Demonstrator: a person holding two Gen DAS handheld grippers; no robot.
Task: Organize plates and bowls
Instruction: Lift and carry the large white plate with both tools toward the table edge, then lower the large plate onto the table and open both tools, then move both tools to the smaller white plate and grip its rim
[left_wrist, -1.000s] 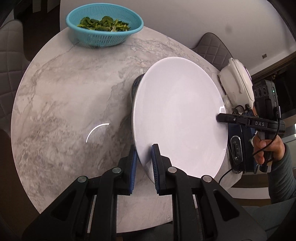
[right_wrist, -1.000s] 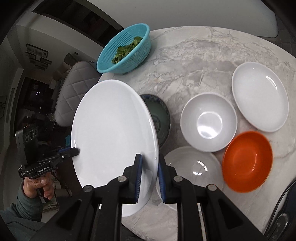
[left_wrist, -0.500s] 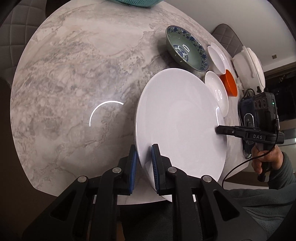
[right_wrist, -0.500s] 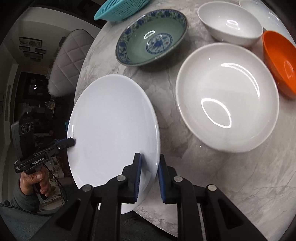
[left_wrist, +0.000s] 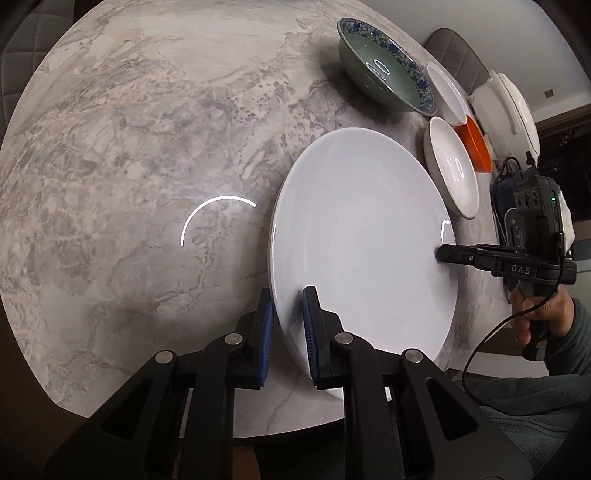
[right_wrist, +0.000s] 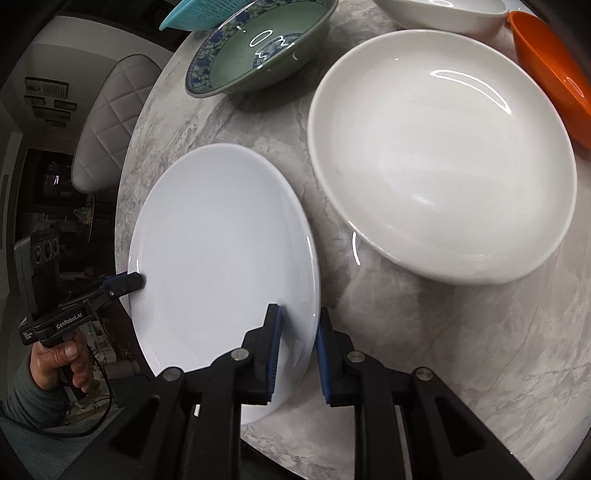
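1. We hold the large white plate (left_wrist: 364, 240) by opposite rims, low over the near edge of the marble table (left_wrist: 129, 147), with the white bowl (right_wrist: 439, 147) just beyond it to the right.
2. Our left gripper (left_wrist: 288, 326) is clamped on its left rim.
3. Our right gripper (right_wrist: 297, 349) is clamped on its right rim.
4. The bare marble lies to the plate's left, so our left hand is nearer it.
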